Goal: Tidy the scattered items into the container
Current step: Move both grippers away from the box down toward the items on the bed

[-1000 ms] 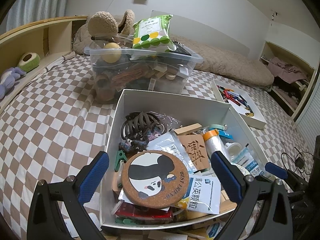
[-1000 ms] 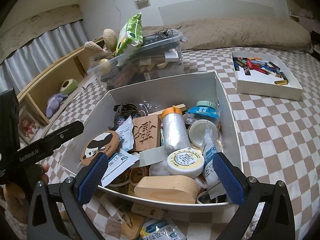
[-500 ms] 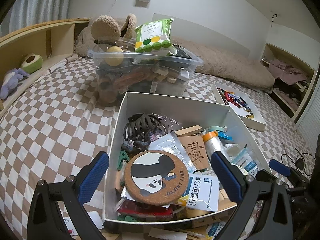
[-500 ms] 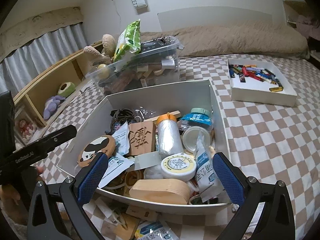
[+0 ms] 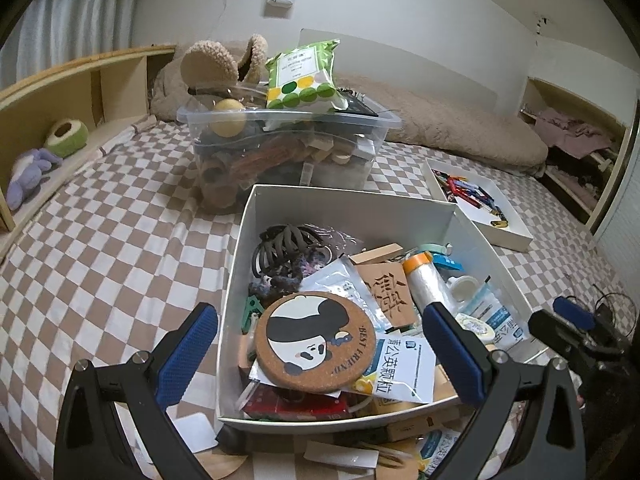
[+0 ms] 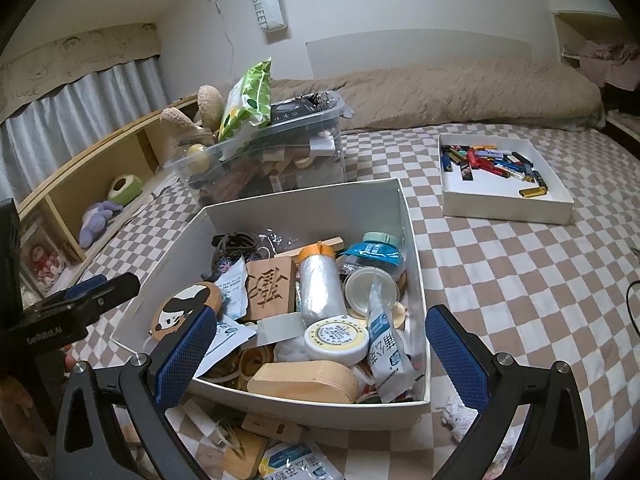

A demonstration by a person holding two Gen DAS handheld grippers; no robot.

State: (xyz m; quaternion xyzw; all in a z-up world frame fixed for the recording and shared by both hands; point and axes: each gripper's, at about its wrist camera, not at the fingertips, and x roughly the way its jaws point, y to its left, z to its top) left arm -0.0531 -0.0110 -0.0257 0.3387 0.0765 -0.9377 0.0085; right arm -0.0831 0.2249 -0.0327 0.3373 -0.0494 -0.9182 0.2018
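Fingers (image 5: 188, 360) of both grippers spread, empty; white box (image 6: 304, 208) nearly full, a few packets (image 6: 296, 464) left before it

Coaster (image 5: 315, 337) in box (image 5: 348, 200), bin (image 5: 288, 152) behind, tray (image 5: 516, 236) right.

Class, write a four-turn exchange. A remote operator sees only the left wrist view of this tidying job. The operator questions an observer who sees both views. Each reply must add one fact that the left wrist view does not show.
Operator: Is the right hand-held gripper carrying anything?
Observer: No. Its own view shows both jaws spread wide with nothing between them.
Operator: Is anything lying loose beside the white cardboard box on its right?
Observer: Yes. A small crumpled white wad lies on the brown-and-white checked bedspread, just outside the box's near right corner.
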